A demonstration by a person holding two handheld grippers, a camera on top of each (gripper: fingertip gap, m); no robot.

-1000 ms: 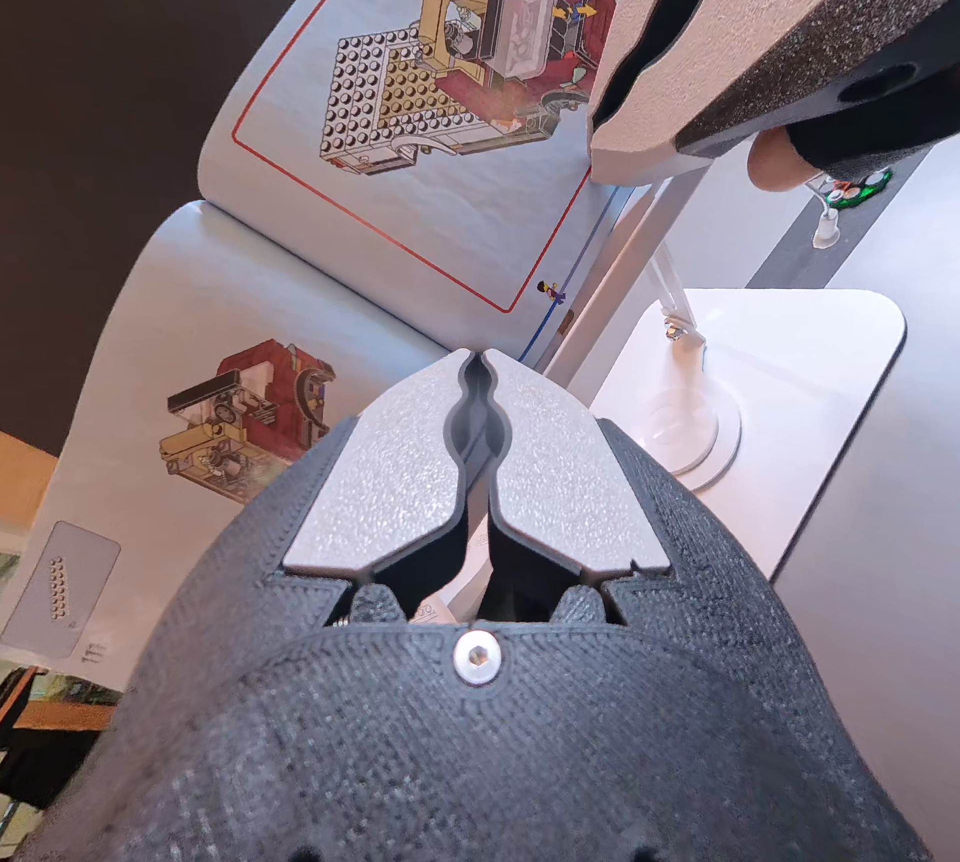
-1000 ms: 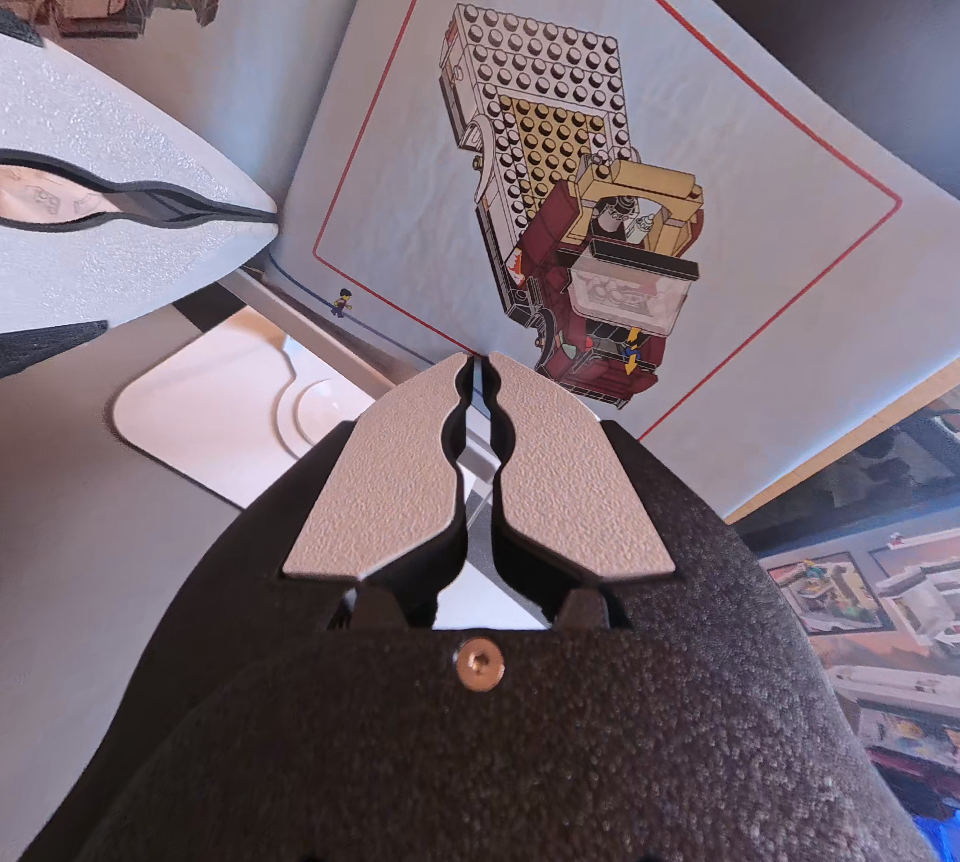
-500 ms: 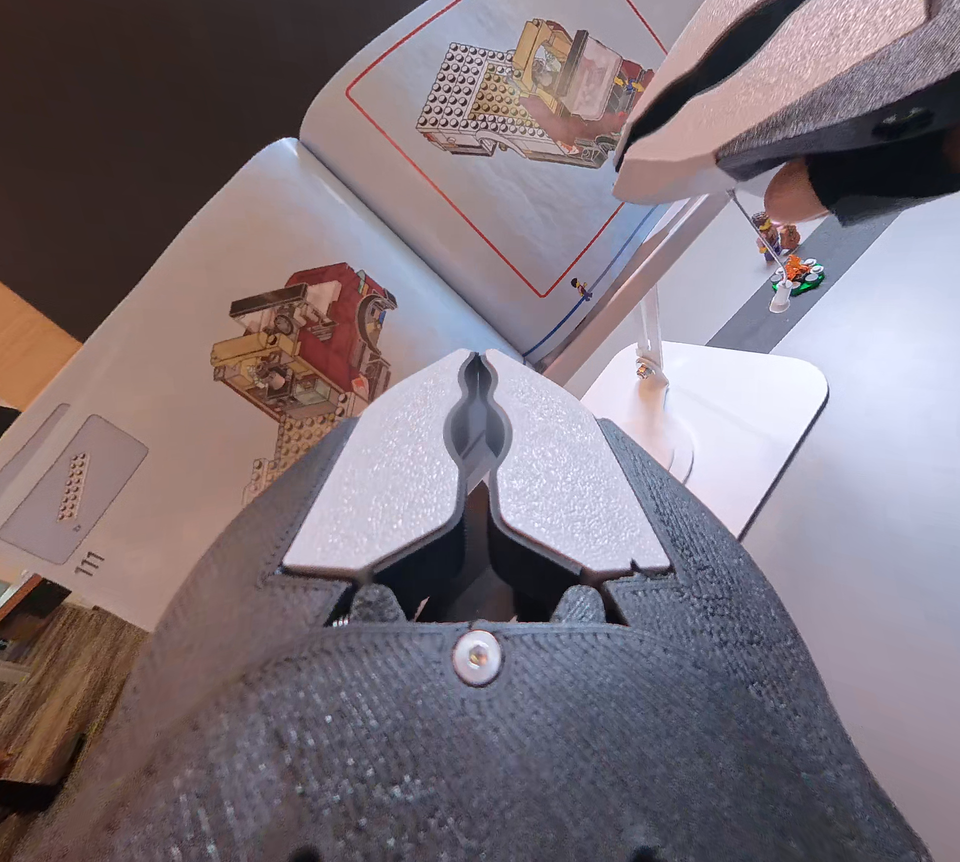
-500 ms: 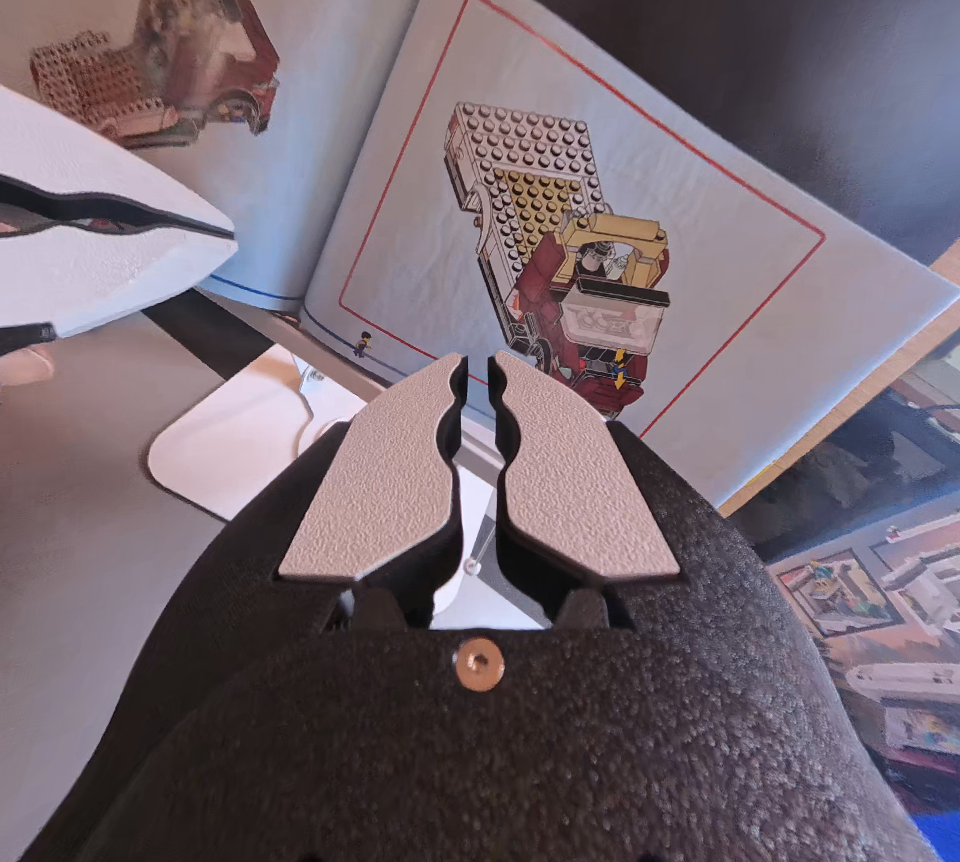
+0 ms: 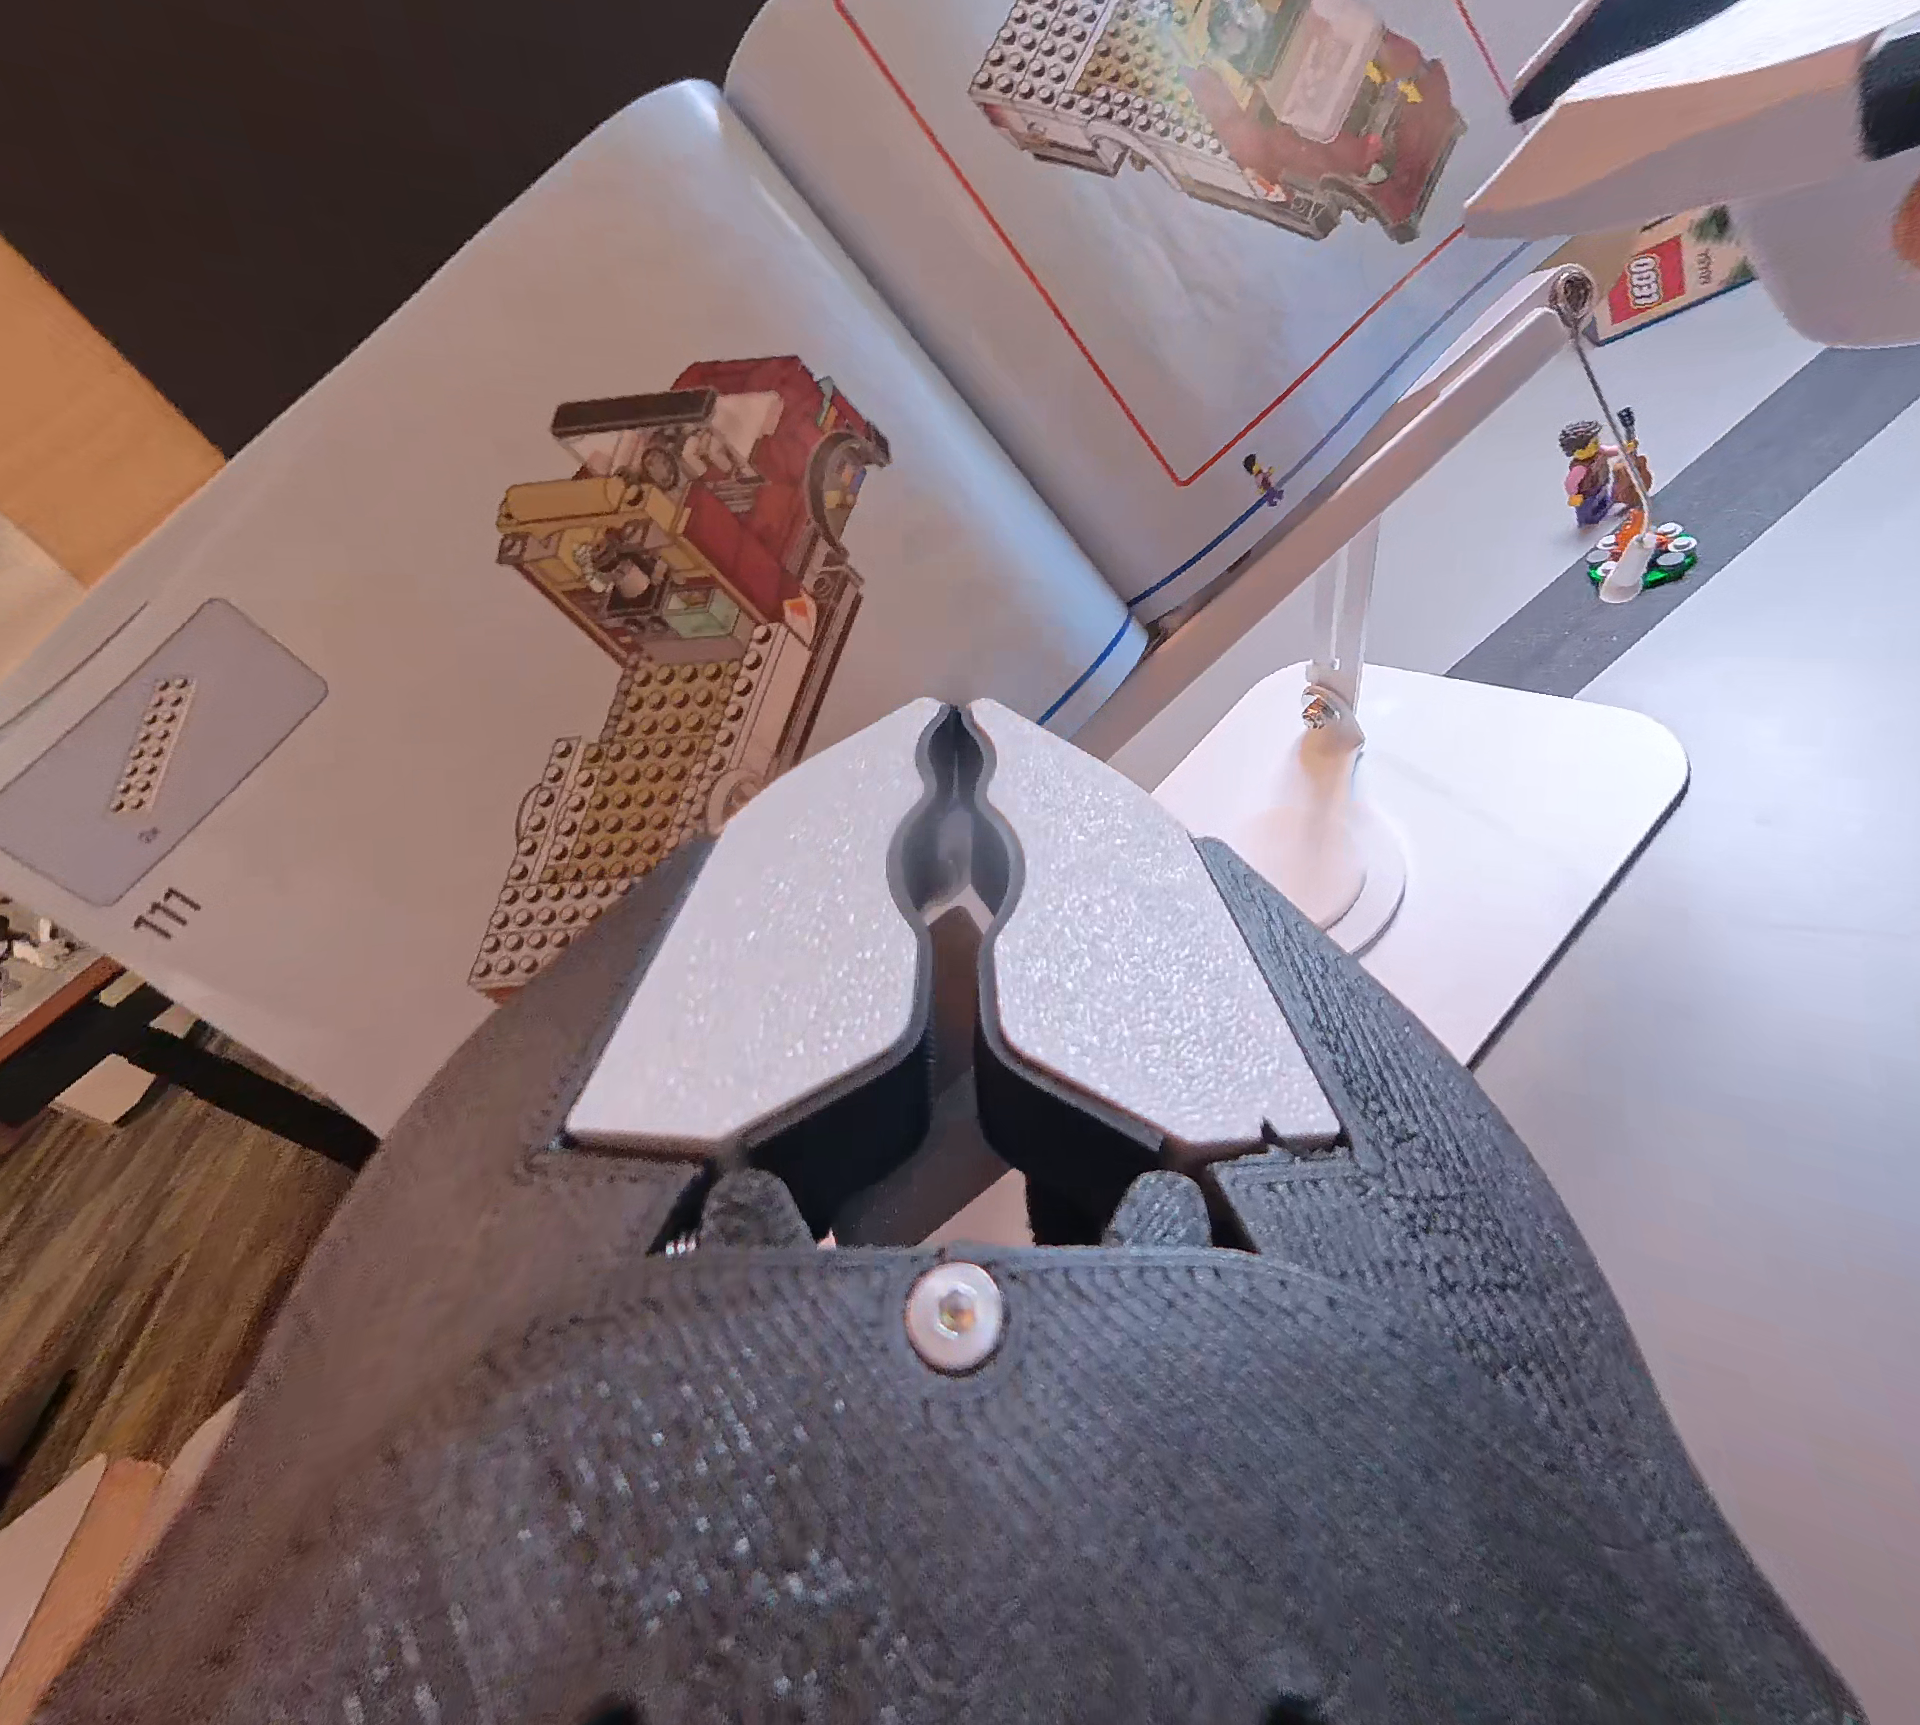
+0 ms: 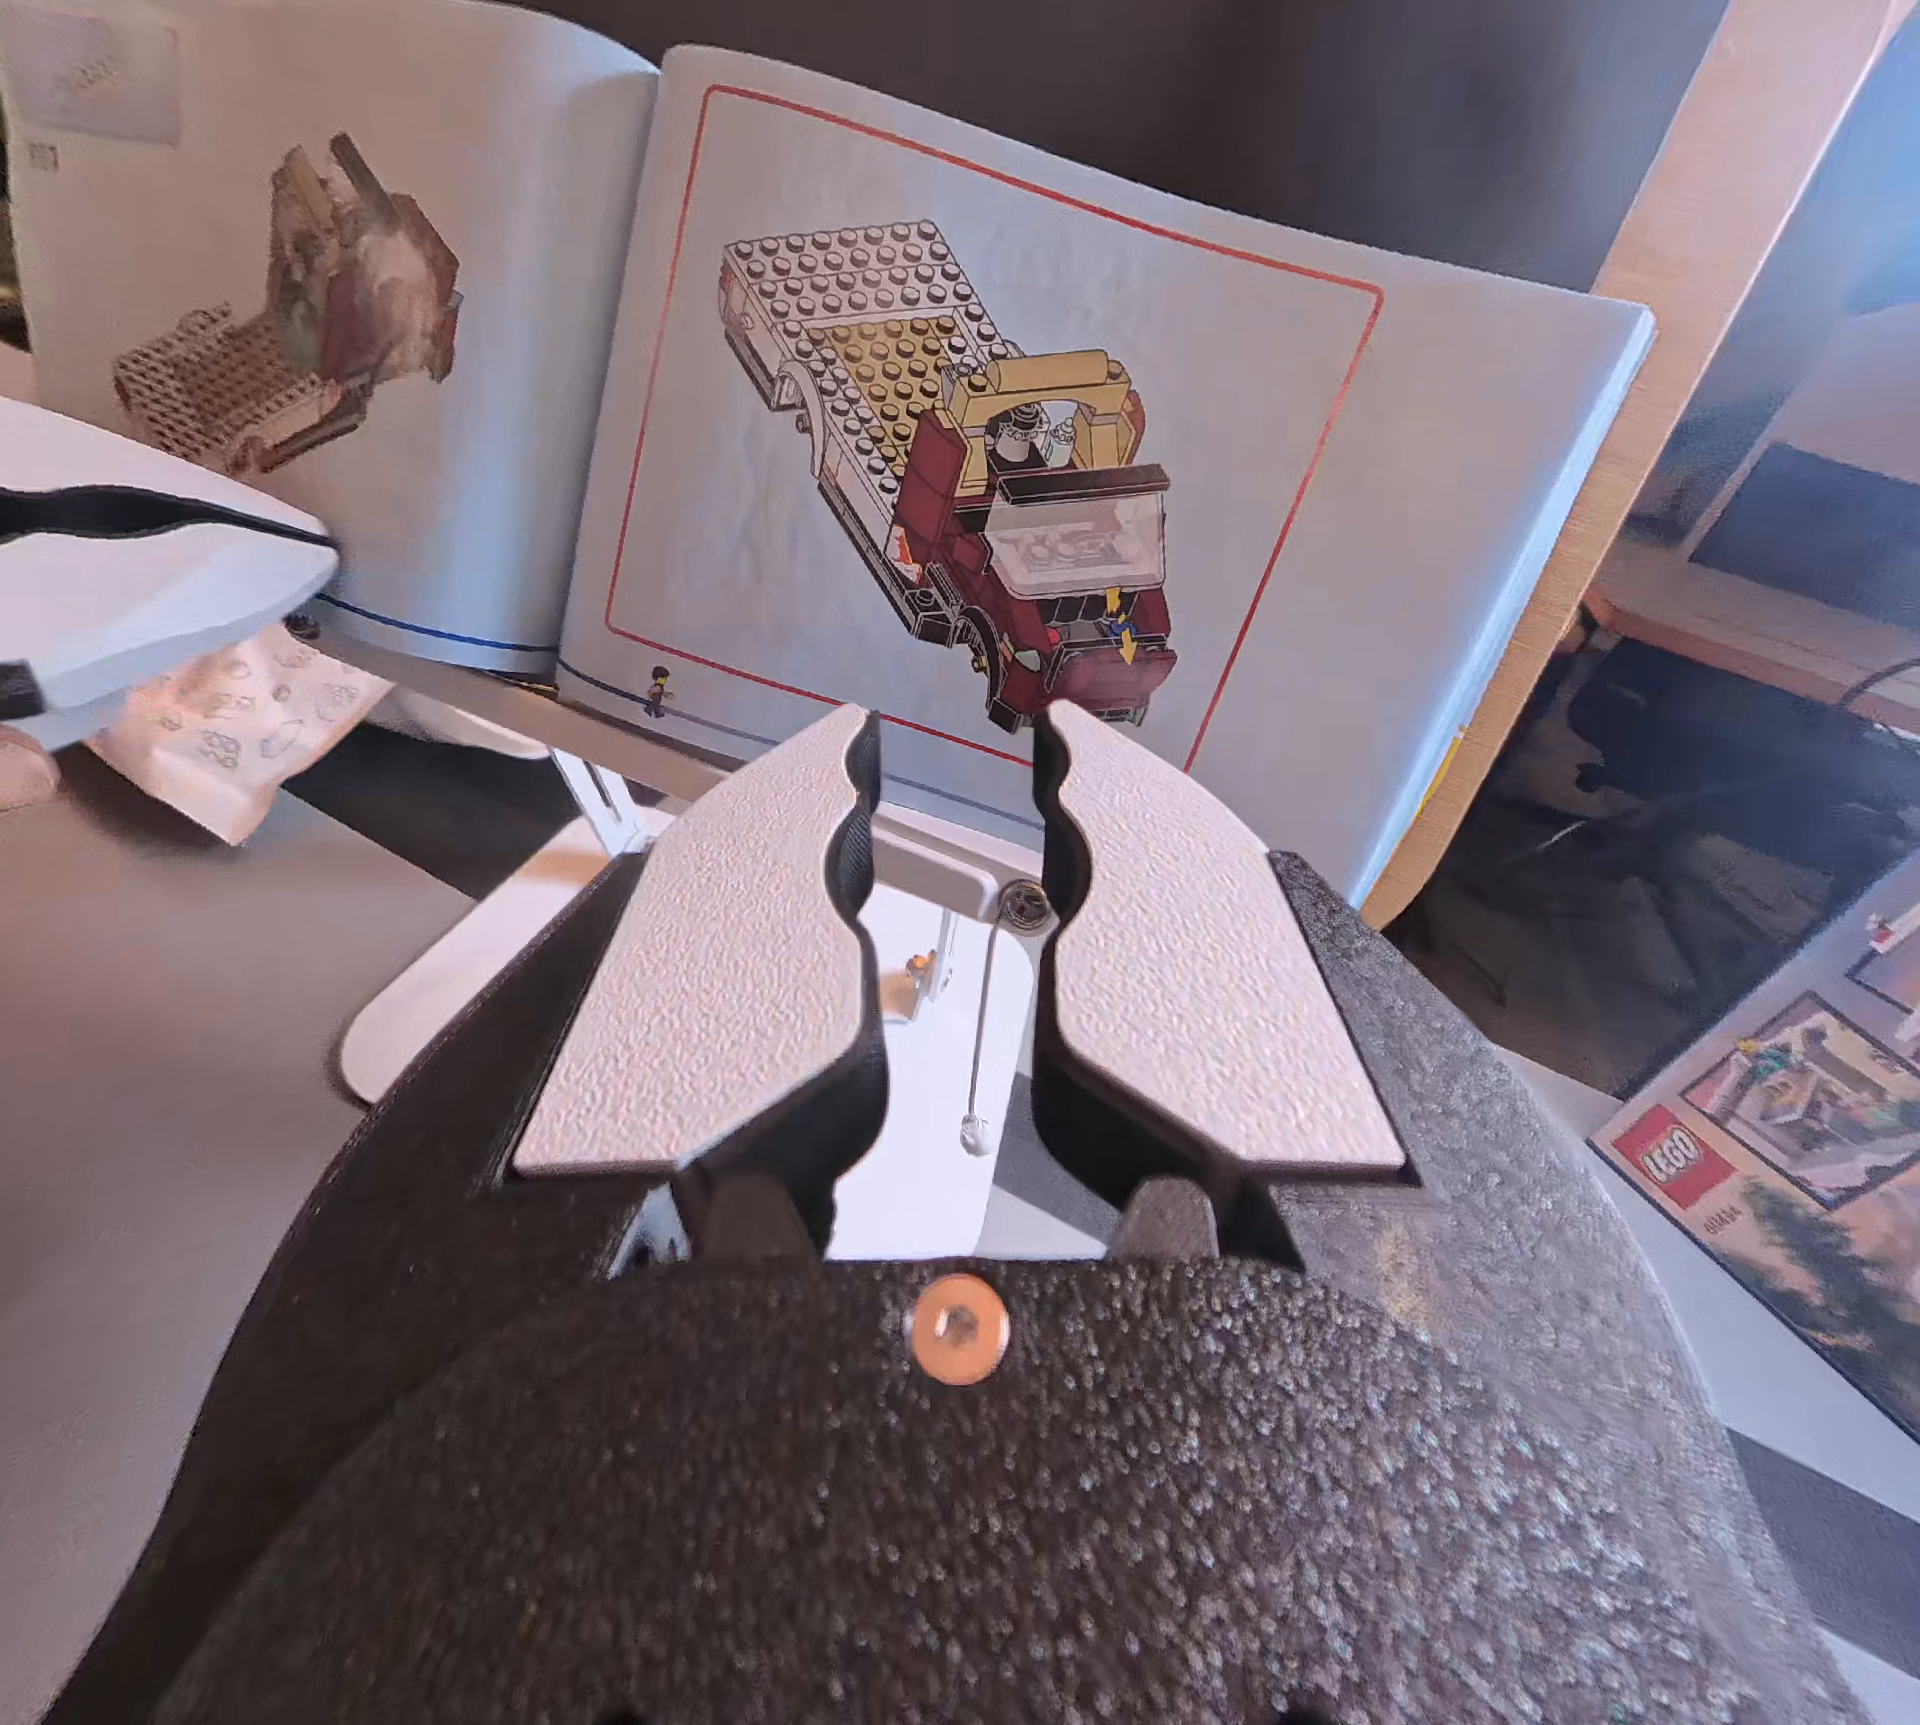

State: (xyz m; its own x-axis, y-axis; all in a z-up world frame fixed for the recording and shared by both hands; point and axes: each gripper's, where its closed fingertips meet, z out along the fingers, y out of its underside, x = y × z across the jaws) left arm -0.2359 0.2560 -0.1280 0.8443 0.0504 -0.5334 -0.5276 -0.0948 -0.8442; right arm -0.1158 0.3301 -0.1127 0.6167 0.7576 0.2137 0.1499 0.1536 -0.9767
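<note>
On the grey table (image 6: 156,1000) my right gripper (image 6: 956,740) gaped empty before the propped booklet (image 6: 1455,428); my left gripper (image 5: 957,719) was closed, empty. A nudge could topple the white stand (image 5: 1507,802).

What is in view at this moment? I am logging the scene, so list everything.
Instruction booklet: one, pale blue pages with brick-truck drawings, open on the stand.
Book stand: one, white, on the table.
Minifigure: one, purple, on the grey strip right of the stand.
Round green piece: one, beside the minifigure.
Toy box: one, flat at right.
Printed bag: one, white, left of the stand.
Table: one, pale grey.
Left gripper: black, grey jaws shut, nothing between them.
Right gripper: black, jaws open, empty.
</note>
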